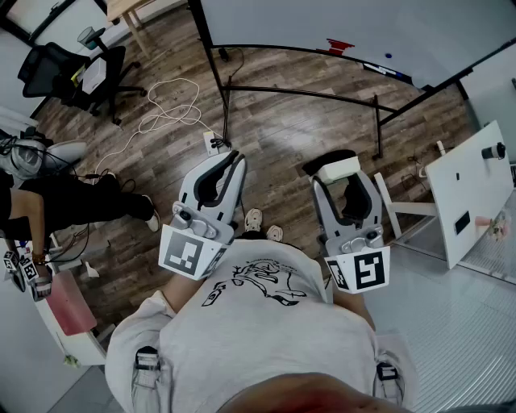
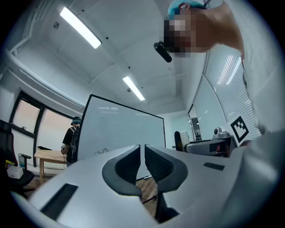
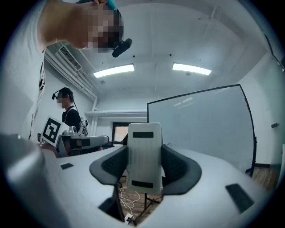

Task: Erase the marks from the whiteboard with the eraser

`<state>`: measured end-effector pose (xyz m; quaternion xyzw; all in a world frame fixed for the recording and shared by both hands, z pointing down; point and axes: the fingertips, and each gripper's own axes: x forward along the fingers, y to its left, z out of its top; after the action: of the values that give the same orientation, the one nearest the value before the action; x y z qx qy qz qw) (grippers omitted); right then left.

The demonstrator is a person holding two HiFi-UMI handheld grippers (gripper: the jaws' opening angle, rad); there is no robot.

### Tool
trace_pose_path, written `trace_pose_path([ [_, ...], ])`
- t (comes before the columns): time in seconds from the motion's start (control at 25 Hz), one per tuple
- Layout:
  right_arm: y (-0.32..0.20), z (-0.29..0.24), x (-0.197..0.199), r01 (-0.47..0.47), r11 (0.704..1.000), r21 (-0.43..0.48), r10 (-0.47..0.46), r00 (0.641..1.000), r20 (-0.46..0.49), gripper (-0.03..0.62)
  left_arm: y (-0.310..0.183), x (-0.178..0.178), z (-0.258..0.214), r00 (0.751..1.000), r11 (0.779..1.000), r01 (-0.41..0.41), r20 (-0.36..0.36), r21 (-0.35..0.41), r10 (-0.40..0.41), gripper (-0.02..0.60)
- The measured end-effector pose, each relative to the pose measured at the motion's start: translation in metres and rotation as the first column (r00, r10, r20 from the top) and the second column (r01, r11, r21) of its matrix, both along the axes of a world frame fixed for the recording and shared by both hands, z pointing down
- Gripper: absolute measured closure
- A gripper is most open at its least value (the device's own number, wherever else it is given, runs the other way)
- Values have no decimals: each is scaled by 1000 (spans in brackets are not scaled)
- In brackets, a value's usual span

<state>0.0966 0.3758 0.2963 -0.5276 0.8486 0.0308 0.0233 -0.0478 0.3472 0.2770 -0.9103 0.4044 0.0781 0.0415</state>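
Right hand-held gripper point(image 3: 144, 155) pinched the eraser point(image 3: 144, 133) upright between its jaws. Left hand-held gripper point(image 2: 142, 153) was pressed together, nothing in it. Both sat near the person's chest, well apart from the whiteboard point(image 1: 363, 24) standing far ahead. A small scribble point(image 2: 103, 152) showed low on the board's left side. Likely step: carry the eraser over. Best done with a firm pinch, a broad face landed flat on the scribble, then wiped across.

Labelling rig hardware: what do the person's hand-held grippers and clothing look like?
The left hand-held gripper and right hand-held gripper have pale grey bodies, dark curved pads, cubes with black-and-white square markers. The T-shirt is light grey with a black graphic.
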Motion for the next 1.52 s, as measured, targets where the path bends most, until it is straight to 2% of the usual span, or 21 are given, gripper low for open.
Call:
trace_pose_path([
  [0.28,-2,-4,-12,4,1000,5,-4,1000,-11,353,-1,-9,-1,1000,1000,-8,-11,3,8,537],
  [0.52,-14,-9,-27,11,1000,17,-11,1000,1,350,-10,-26,-2,999,1000,-10,-33,8,10,537],
  [0.84,-35,-5,-55,-6,1000,19,6,1000,-10,352,-30,-56,6,999,1000,-21,-25,-6,20,537],
  [1.32,-73,-5,-77,1,1000,-2,-1,1000,-25,352,-66,-78,3,999,1000,-7,-39,-10,7,537],
  [1.52,-90,-6,-76,10,1000,1,-10,1000,-24,353,-82,-77,0,999,1000,0,-37,-6,0,537],
])
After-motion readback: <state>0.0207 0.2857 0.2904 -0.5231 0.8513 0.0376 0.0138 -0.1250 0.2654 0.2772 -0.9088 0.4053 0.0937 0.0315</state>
